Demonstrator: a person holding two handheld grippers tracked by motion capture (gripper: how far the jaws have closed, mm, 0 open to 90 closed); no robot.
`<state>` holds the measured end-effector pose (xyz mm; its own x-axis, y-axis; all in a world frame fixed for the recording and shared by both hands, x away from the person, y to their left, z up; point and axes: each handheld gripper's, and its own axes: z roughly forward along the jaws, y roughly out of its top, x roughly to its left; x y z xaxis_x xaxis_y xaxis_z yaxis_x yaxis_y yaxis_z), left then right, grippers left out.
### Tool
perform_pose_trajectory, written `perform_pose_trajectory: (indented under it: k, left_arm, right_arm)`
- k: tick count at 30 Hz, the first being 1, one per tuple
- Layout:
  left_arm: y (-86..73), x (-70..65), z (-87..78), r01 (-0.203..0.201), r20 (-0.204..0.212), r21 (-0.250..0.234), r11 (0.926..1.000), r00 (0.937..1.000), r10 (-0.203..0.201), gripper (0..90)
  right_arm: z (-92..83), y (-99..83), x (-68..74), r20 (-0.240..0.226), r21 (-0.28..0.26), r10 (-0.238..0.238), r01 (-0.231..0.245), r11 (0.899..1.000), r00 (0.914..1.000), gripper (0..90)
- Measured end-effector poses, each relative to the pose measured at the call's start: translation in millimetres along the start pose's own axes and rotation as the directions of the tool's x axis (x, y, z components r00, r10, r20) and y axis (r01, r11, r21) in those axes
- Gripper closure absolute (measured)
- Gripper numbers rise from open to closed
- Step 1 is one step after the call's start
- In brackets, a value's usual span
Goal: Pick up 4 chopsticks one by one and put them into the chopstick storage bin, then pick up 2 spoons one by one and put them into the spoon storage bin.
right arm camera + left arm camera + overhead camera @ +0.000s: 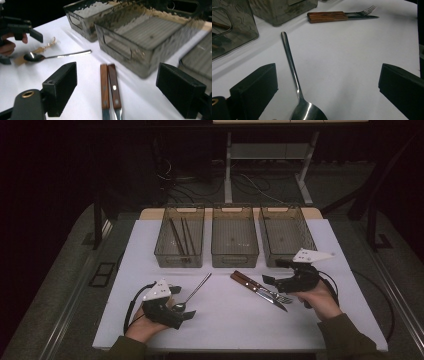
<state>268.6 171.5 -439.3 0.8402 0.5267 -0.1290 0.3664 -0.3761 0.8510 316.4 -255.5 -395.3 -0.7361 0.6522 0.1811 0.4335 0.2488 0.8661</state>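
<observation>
Left hand-held gripper (181, 304) gapes over the spoon (294, 75); right hand-held gripper (274, 271) gapes above knife (104, 87) and fork (114, 87). Close carelessly and that thin spoon handle skids away.

Three bins (235, 255), one spoon (192, 293), one fork (272, 293), one knife (260, 292).

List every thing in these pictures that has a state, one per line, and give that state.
Left gripper: open, jaws either side of the spoon's bowl.
Right gripper: open, over the wooden handles.
Spoon: flat on the table.
Knife and fork: side by side, flat.
Left bin: holds chopsticks.
Middle bin: empty.
</observation>
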Motion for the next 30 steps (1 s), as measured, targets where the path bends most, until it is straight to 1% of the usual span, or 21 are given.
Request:
perform_pose_trajectory:
  k: [3, 6, 11, 12, 16, 21, 23, 25, 26, 28, 30]
  left_arm:
    - [0.3, -0.2, -0.3, -0.005, -0.002, 0.000, 1.0000, 1.0000, 0.005, 1.3]
    - [0.4, -0.3, -0.4, -0.005, -0.004, 0.000, 1.0000, 1.0000, 0.005, 1.3]
    - [0.2, -0.5, 0.2, -0.005, -0.004, -0.001, 1.0000, 1.0000, 0.005, 1.3]
    - [0.2, -0.6, 0.2, -0.006, -0.005, -0.001, 1.0000, 1.0000, 0.006, 1.3]
    - [0.5, -0.8, -0.1, -0.009, -0.007, 0.002, 1.0000, 0.9999, 0.009, 1.3]
    - [1.1, -1.6, -0.5, -0.011, -0.010, 0.008, 0.9999, 0.9999, 0.011, 1.4]
    - [1.5, -1.9, -0.7, -0.013, -0.012, 0.007, 0.9999, 0.9998, 0.014, 1.4]
    - [2.3, -0.8, -0.9, -0.019, -0.016, 0.004, 0.9998, 0.9997, 0.019, 1.4]
    - [2.2, -0.3, -0.6, -0.015, -0.018, -0.001, 0.9999, 0.9997, 0.015, 1.4]
    - [2.6, 0.7, -0.6, -0.013, -0.020, 0.004, 0.9999, 0.9997, 0.013, 1.5]
    - [3.0, 1.9, -0.4, -0.020, -0.022, 0.011, 0.9997, 0.9996, 0.020, 1.6]
  right_arm:
    - [-9.2, -12.1, -0.2, 0.009, -0.014, 0.019, -0.019, 1.000, 0.9998, 16.5]
    - [-16.8, -22.8, 1.5, 0.037, -0.014, 0.013, -0.012, 1.000, 0.9992, 16.5]
    - [-24.3, -41.9, 5.0, 0.064, 0.004, 0.004, -0.004, 1.000, 0.9979, 16.5]
    - [-25.2, -45.8, 5.9, 0.067, 0.012, 0.010, -0.011, 1.000, 0.9977, 16.5]
    - [-29.1, -58.6, 6.7, 0.074, 0.025, 0.007, -0.009, 1.000, 0.9973, 16.5]
    - [-36.5, -71.1, 5.8, 0.092, 0.034, 0.009, -0.012, 0.999, 0.9957, 16.5]
    - [-39.3, -75.7, 6.1, 0.090, 0.041, 0.013, -0.017, 0.999, 0.9958, 16.5]
    - [-41.5, -79.3, 6.2, 0.088, 0.045, 0.005, -0.009, 0.999, 0.9961, 16.4]
    - [-42.2, -80.8, 6.2, 0.085, 0.042, 0.002, -0.005, 0.999, 0.9964, 16.5]
    - [-44.0, -82.6, 6.9, 0.081, 0.036, 0.007, -0.010, 0.999, 0.9967, 16.5]
    - [-44.9, -83.2, 6.9, 0.081, 0.027, 0.011, -0.013, 1.000, 0.9967, 16.5]
